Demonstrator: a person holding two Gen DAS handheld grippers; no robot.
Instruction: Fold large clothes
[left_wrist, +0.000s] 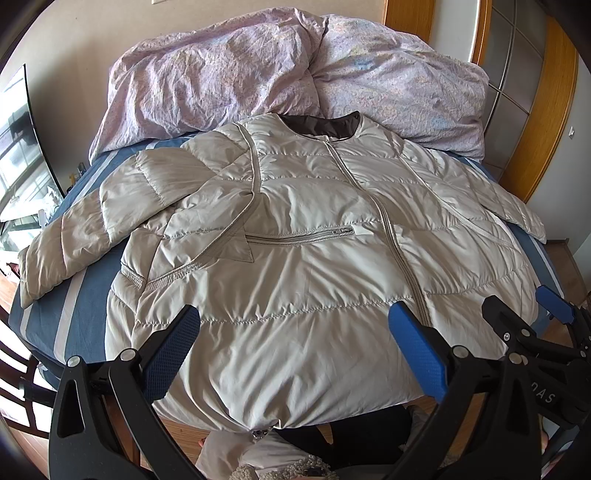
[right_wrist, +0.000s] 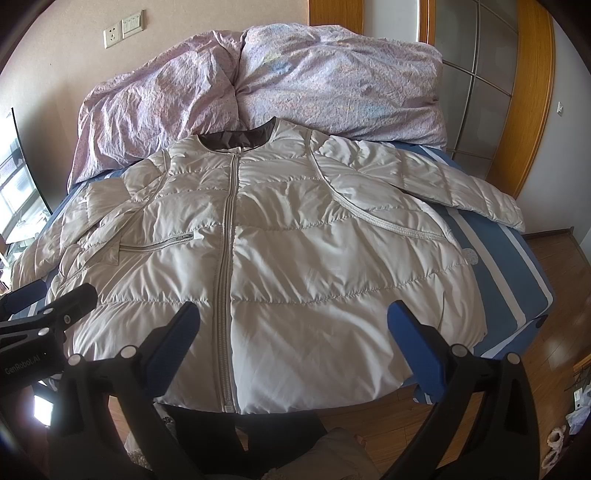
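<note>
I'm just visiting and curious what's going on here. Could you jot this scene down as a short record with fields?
garment: pale puffer jacket, front up, zipped, spread flat
surface: bed with blue striped sheet
sleeves: both spread out to the sides, neither folded in
behind jacket: crumpled pink duvet
left gripper: open, above the hem, holding nothing
right gripper: open, above the hem, holding nothing
folding: not yet begun

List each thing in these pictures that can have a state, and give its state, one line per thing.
puffer jacket: spread flat, front up, unfolded.
main zipper: zipped shut.
chest pocket zipper: closed.
left sleeve: bent, lying out to the side.
right sleeve: stretched out to the side.
duvet: crumpled at the head of the bed.
left gripper: open, holding nothing.
right gripper: open, holding nothing.
</note>
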